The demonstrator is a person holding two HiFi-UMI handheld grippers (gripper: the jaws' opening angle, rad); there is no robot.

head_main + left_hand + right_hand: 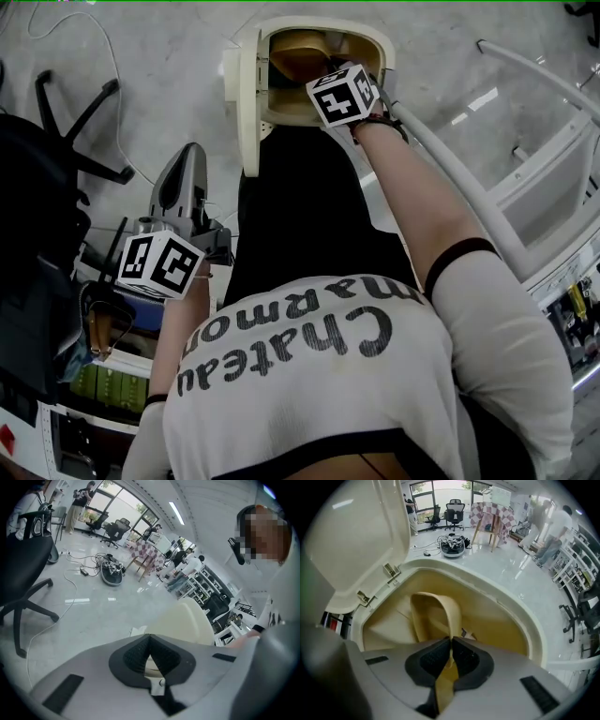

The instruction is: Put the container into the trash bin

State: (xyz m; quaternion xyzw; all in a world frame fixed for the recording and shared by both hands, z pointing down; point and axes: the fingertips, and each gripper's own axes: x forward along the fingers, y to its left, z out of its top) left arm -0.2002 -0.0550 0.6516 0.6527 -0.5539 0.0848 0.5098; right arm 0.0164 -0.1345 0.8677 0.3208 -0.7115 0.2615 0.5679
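The right claw [451, 643] is pressed together on the thin wall of a tan container [433, 613], which is pinched at its rim. The container is held inside the mouth of the bin [529, 620], below the rim and tilted. Contact with the bin's inner wall cannot be told. The lid [356, 536] is raised on its hinges at one side of the mouth.

In the head view the right claw's marker cube [342, 94] is seen right over the opening. The container [298, 52] is partly shown under it, and the lid [249, 112] is seen edge-on beside it. The bin is set on the grey floor [178, 66].

The left claw [149, 639] is pressed together tip to tip, with nothing pinched. It is held apart from the bin, out beside the lid. The cream bin body [187, 623] is seen past its tips. A black chair [23, 569] is seen on the floor, off to the side of the left claw.
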